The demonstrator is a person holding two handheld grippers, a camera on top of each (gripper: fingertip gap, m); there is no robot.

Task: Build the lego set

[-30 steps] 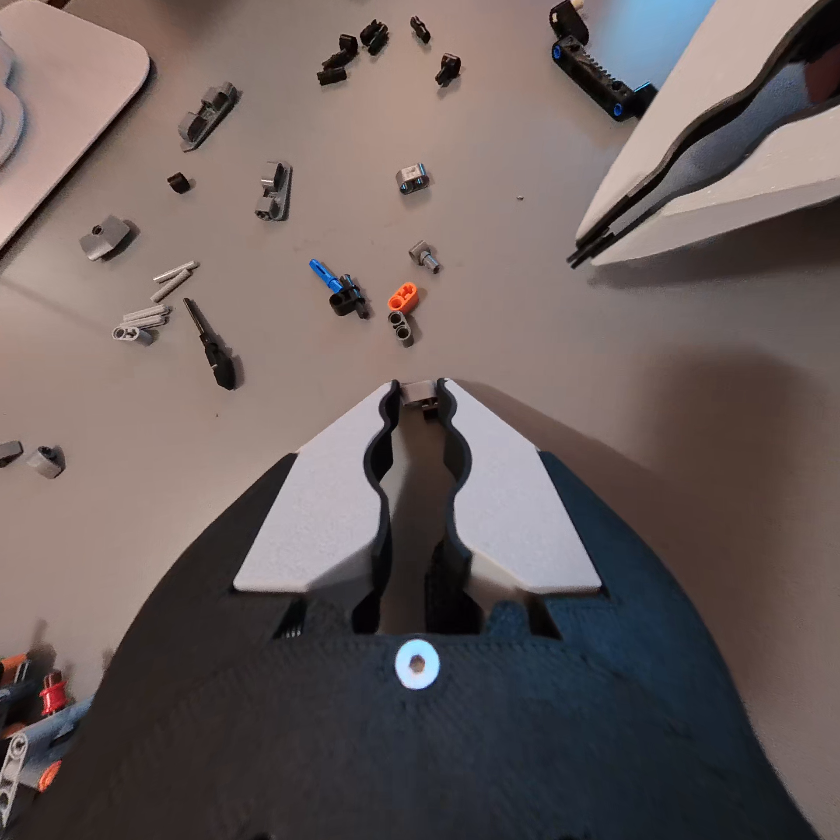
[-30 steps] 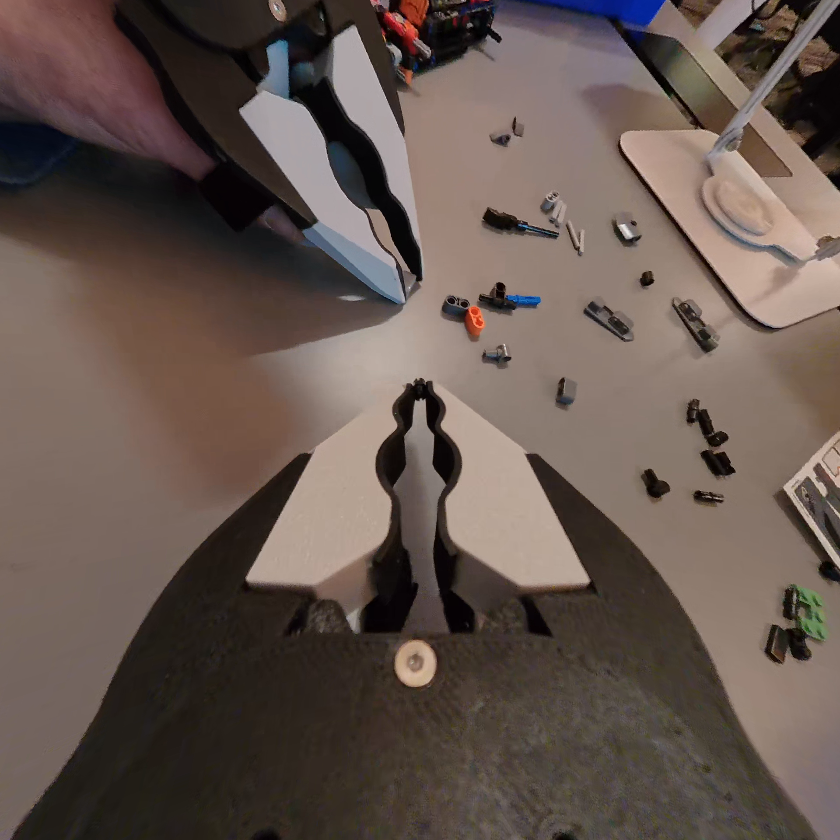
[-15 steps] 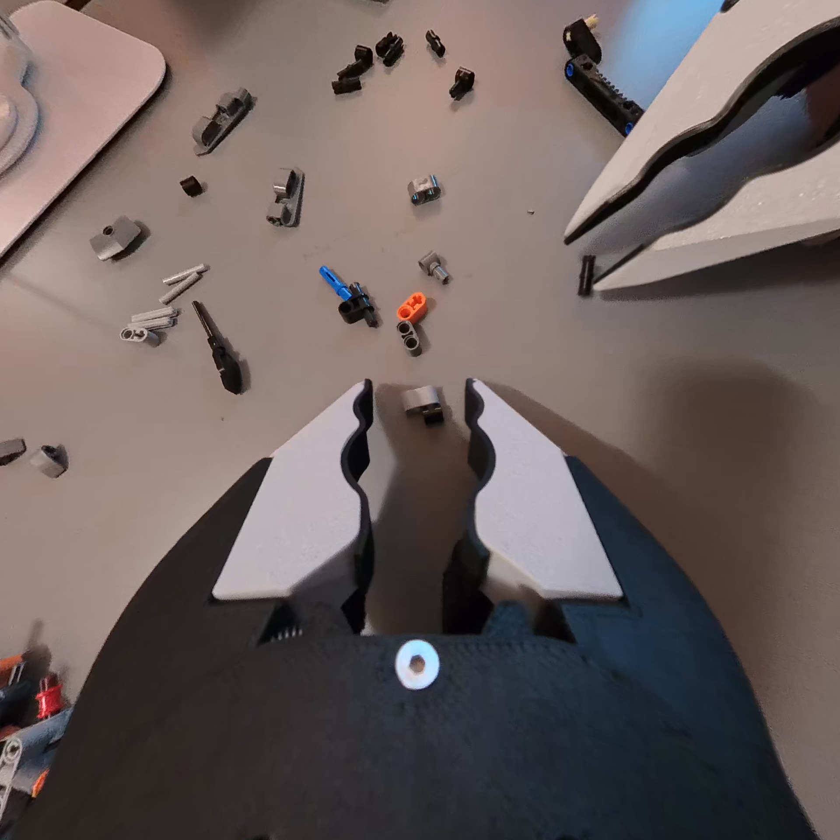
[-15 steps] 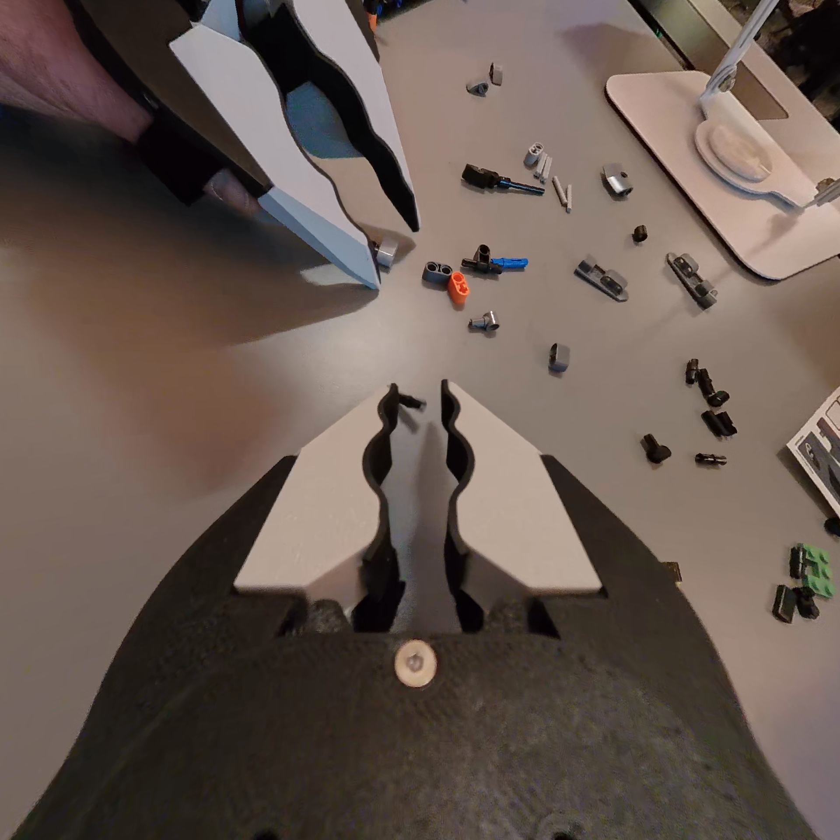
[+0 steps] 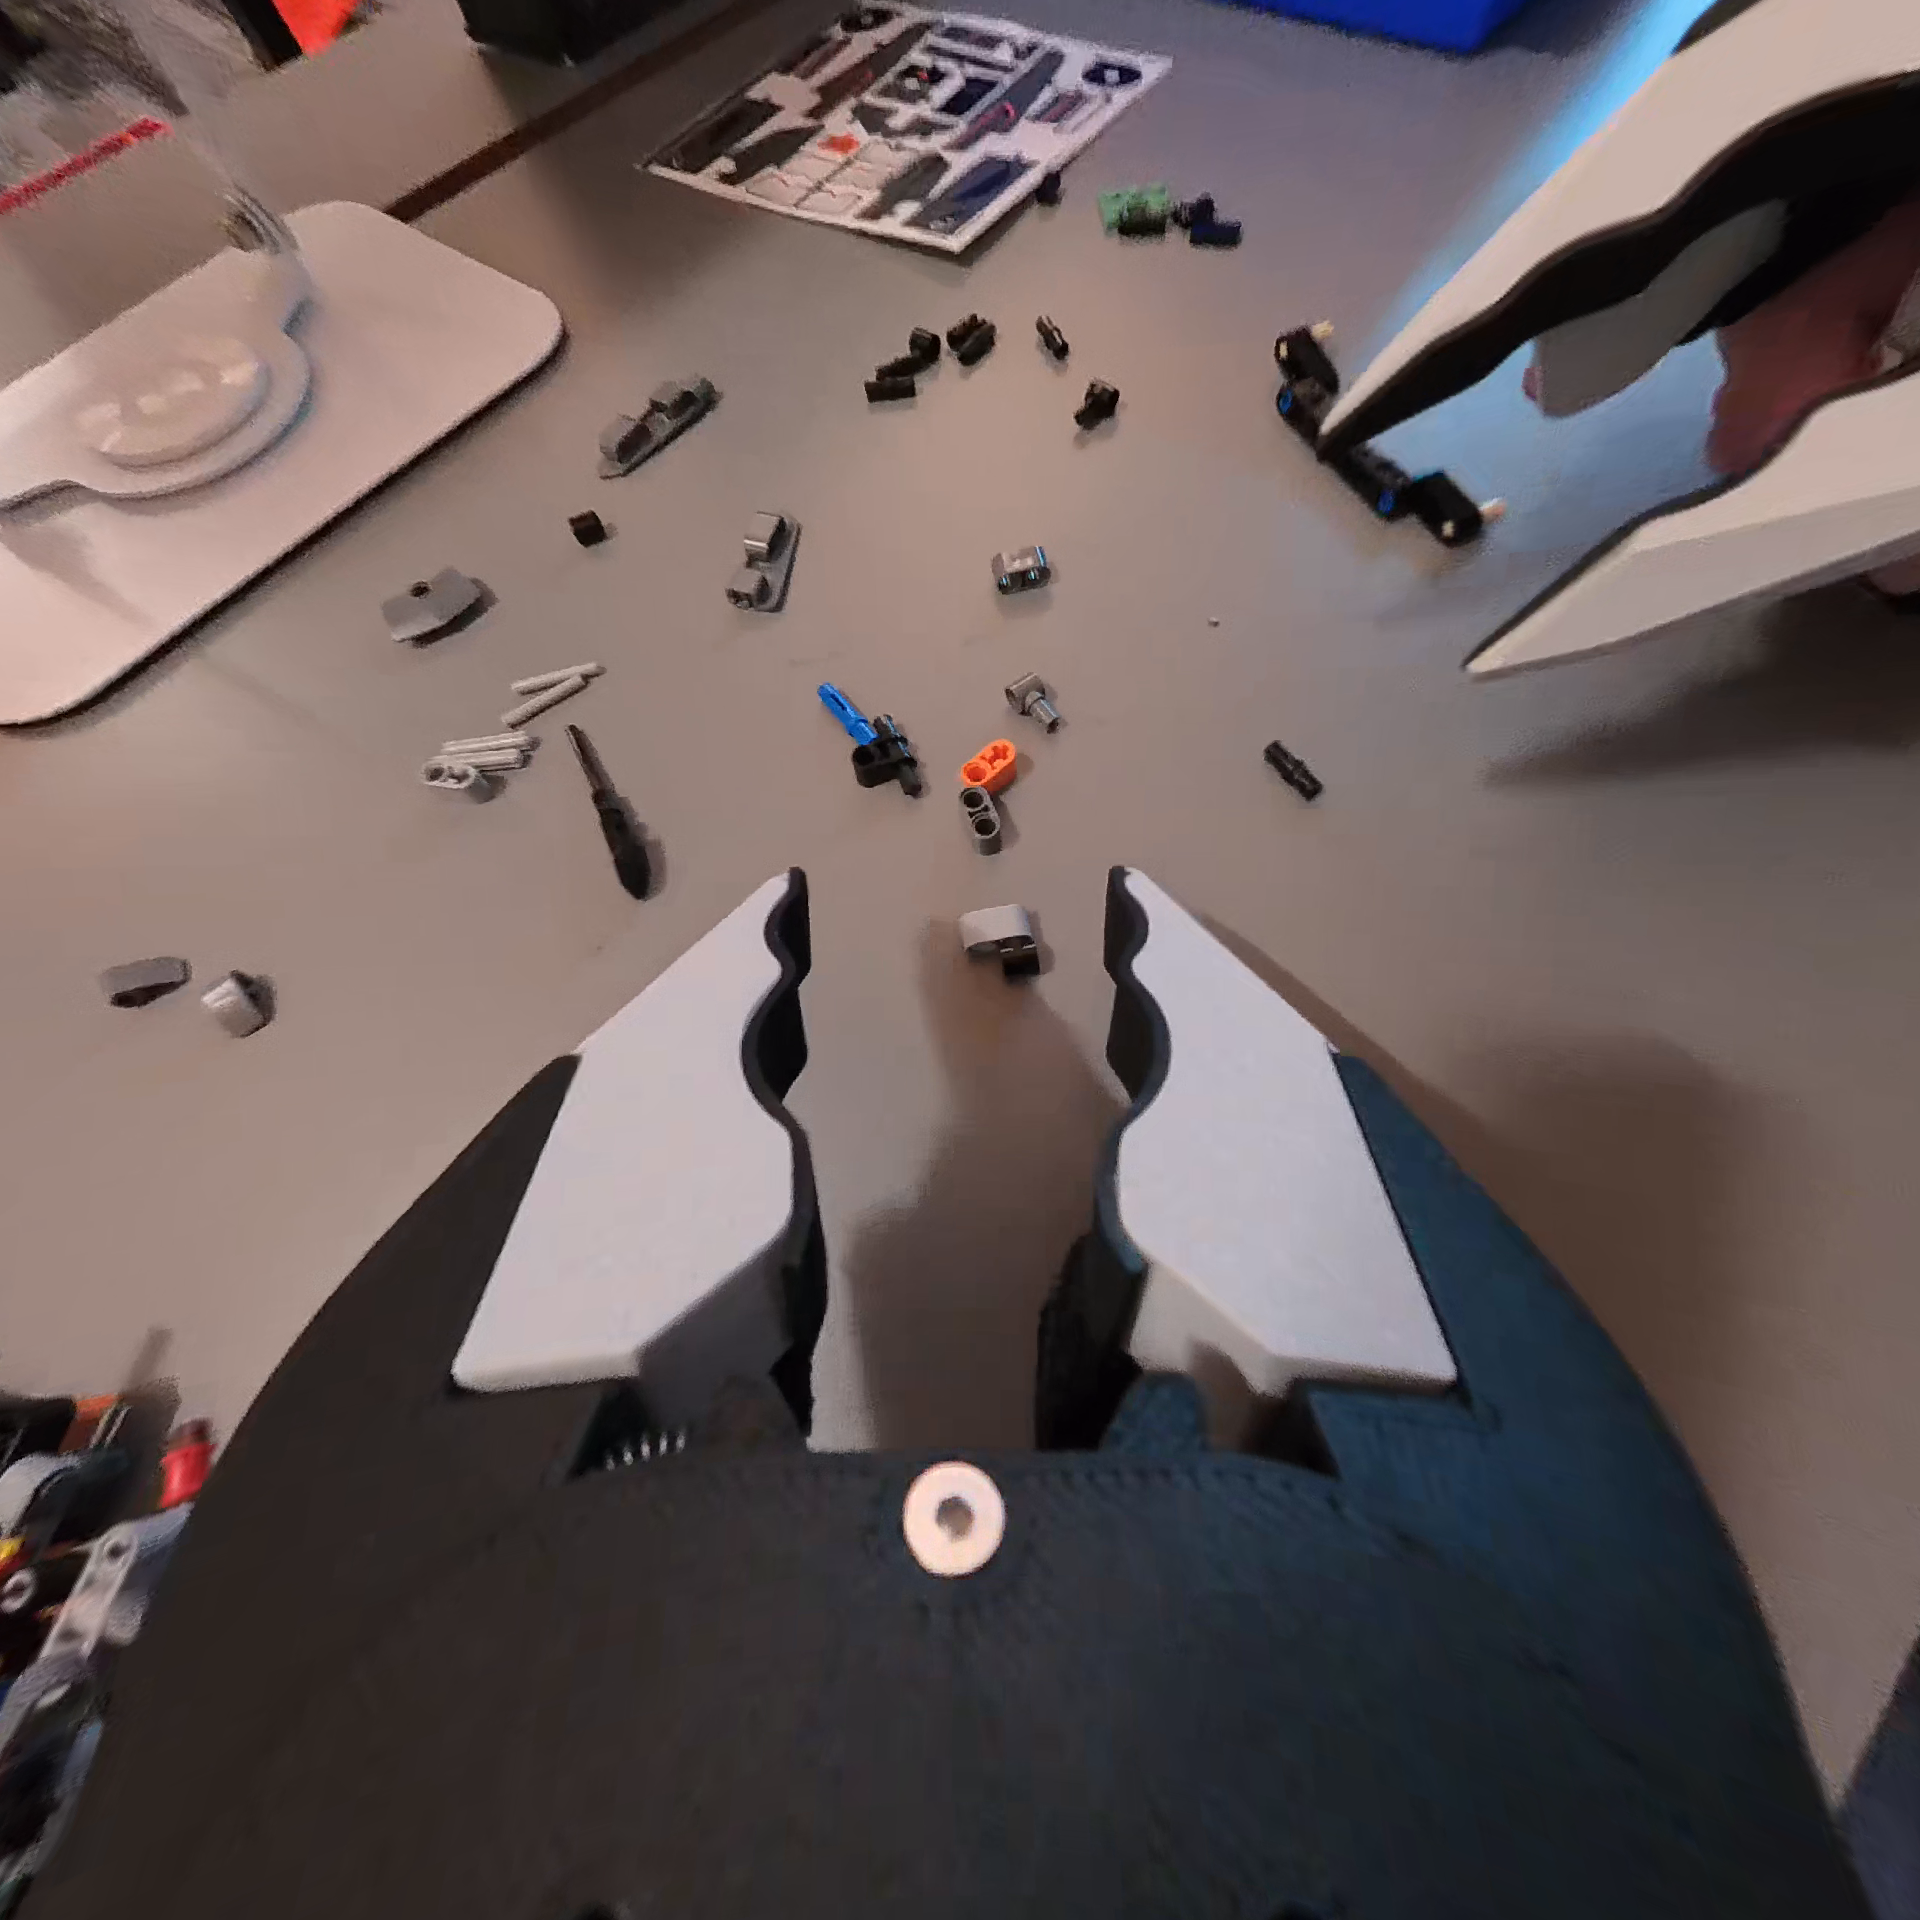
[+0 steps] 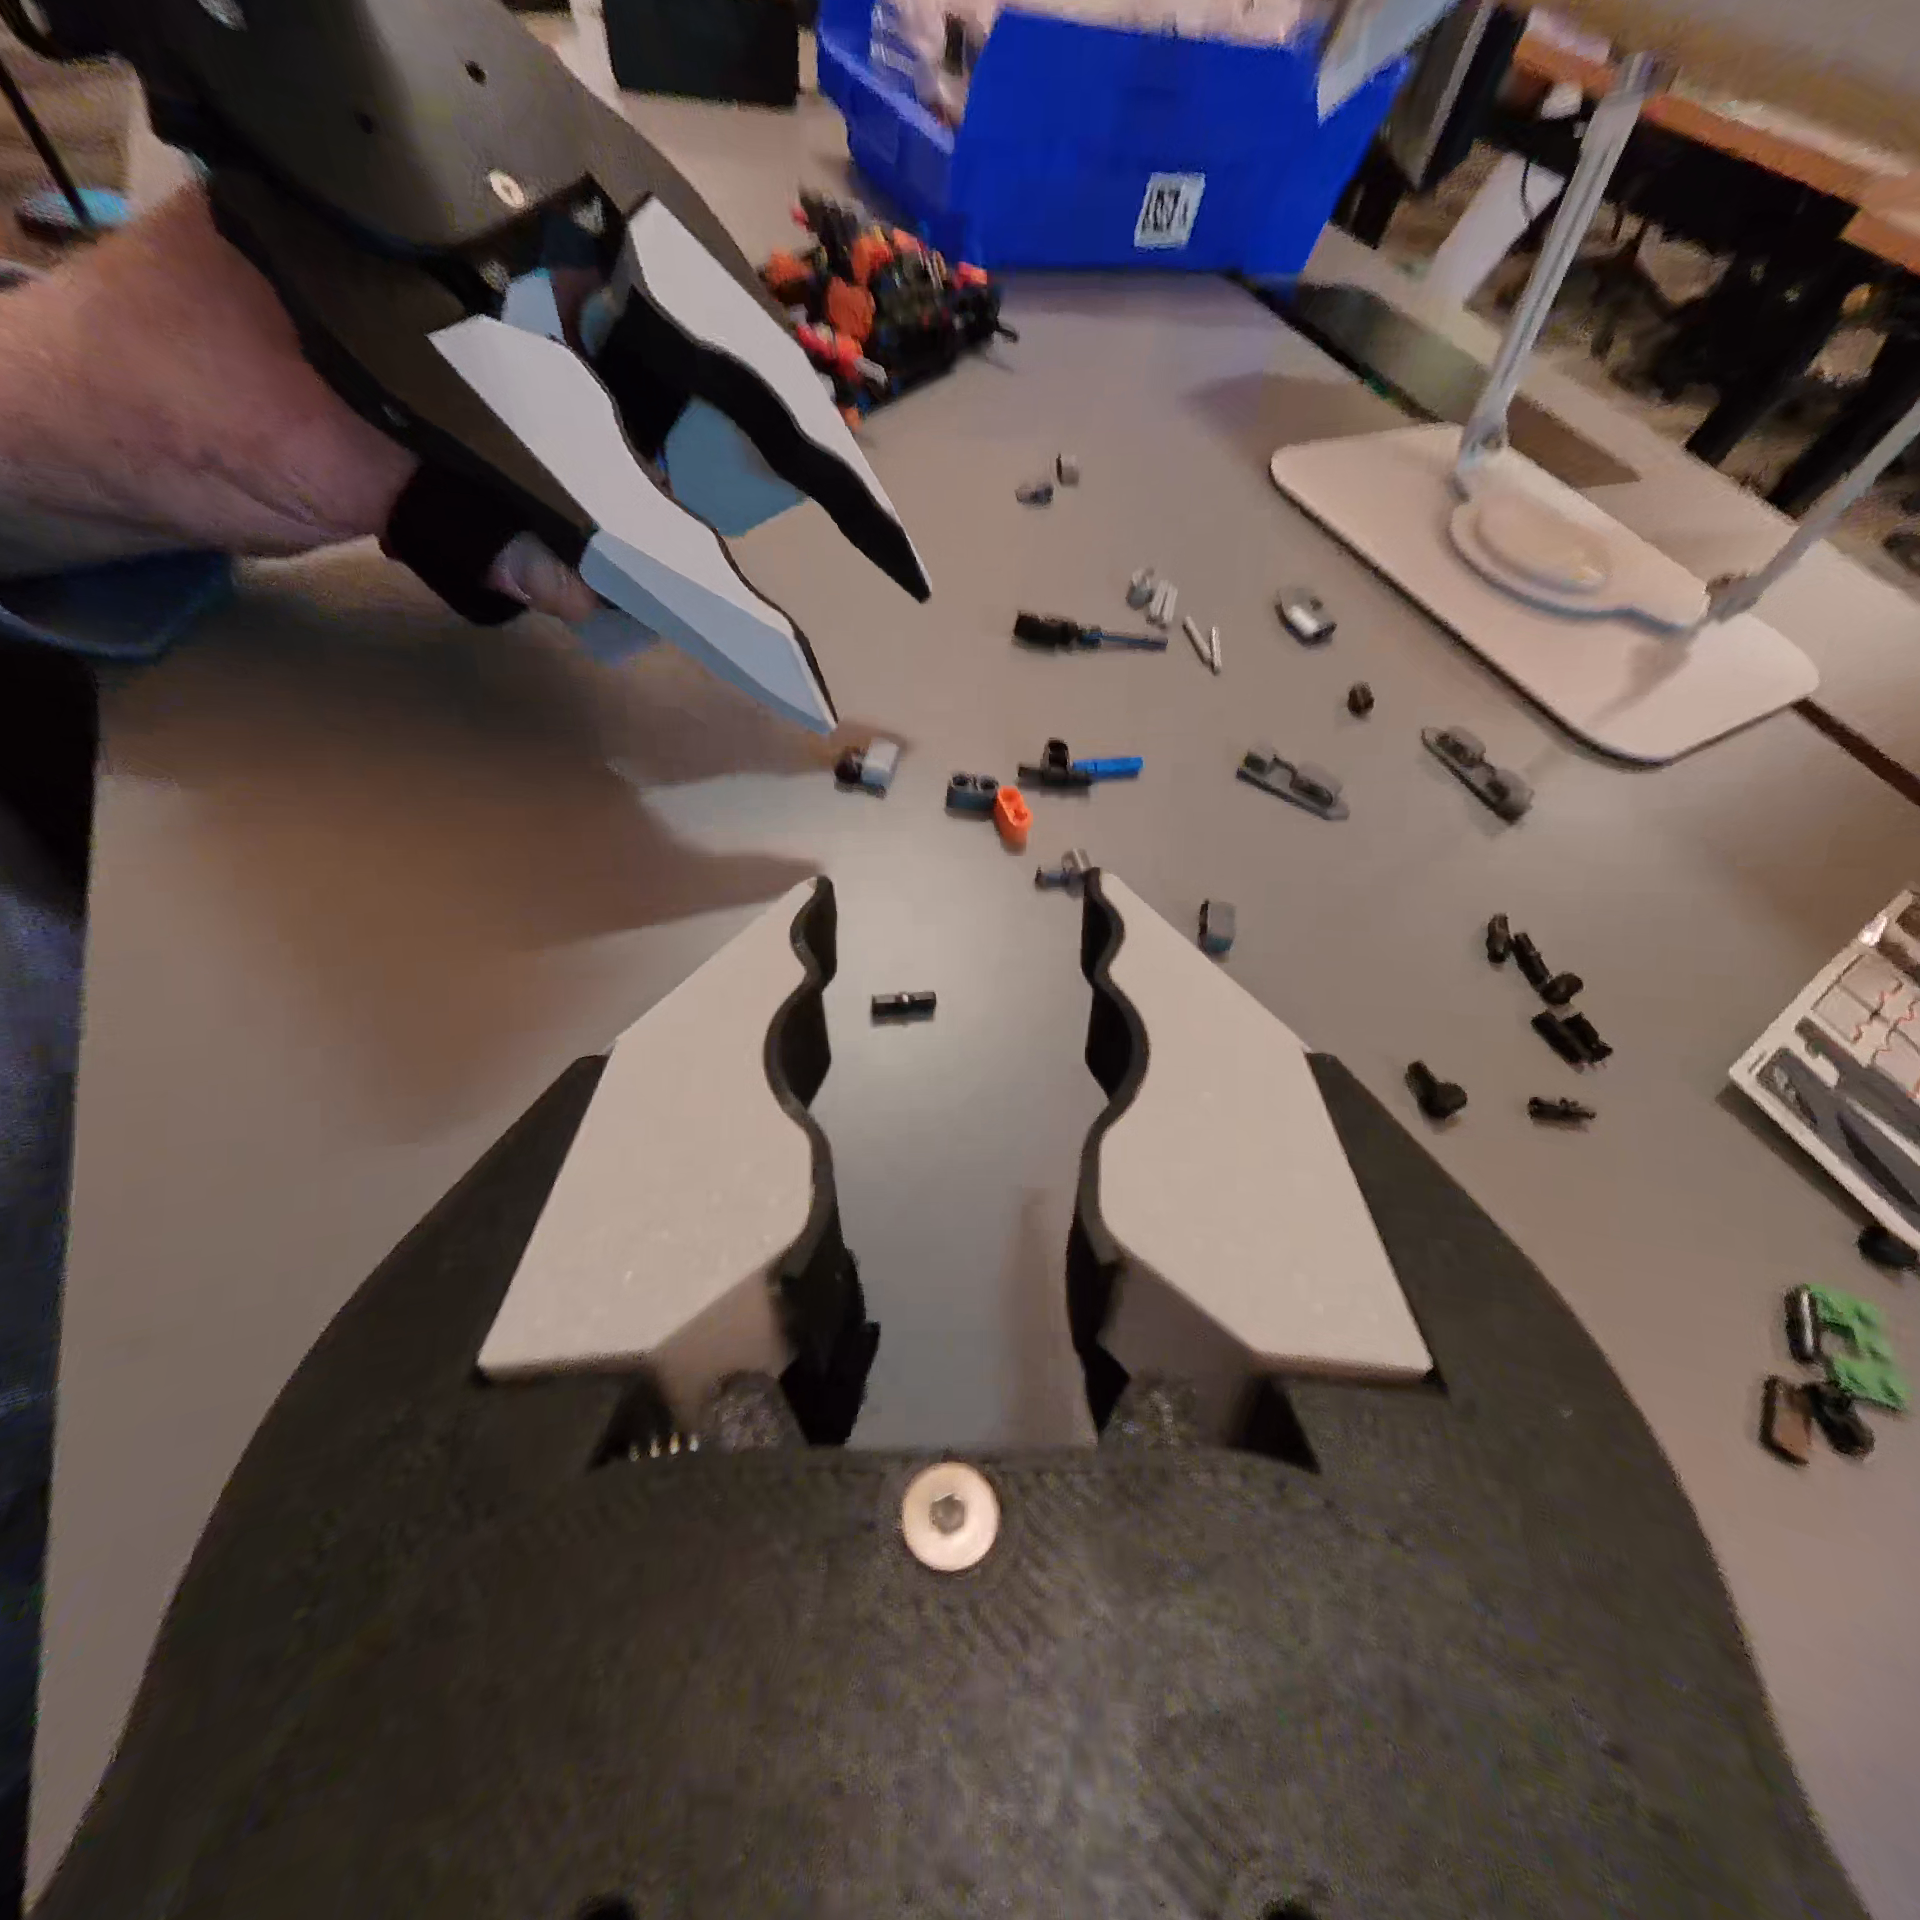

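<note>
My left gripper [image 5: 954, 883] is open and empty above the grey table. A small grey piece with a black pin [image 5: 1000, 937] lies on the table between its fingertips; it also shows in the right wrist view [image 6: 871, 767]. My right gripper [image 6: 954, 894] is open and empty. A short black pin [image 6: 902, 1004] lies on the table between its fingers; it also shows in the left wrist view [image 5: 1291, 770]. Several loose pieces lie ahead, among them an orange connector [image 5: 988, 762] and a blue-and-black axle piece [image 5: 871, 738].
A black beam with blue pins [image 5: 1371, 457] lies under the right gripper's tip in the left wrist view. An instruction sheet [image 5: 904, 125] lies at the far side. A white lamp base [image 6: 1538, 582], a blue bin [image 6: 1101, 135] and a partly built orange-and-black model [image 6: 883, 301] stand around. From the left gripper's tips to the orange connector [image 5: 988, 762] is close to 5 centimeters. My right wrist view [image 6: 1015, 803] looks at it from another angle.
Both grippers opened and let go: the left dropped the grey piece, the right dropped the black pin. Both then lifted and pulled back from the table.
</note>
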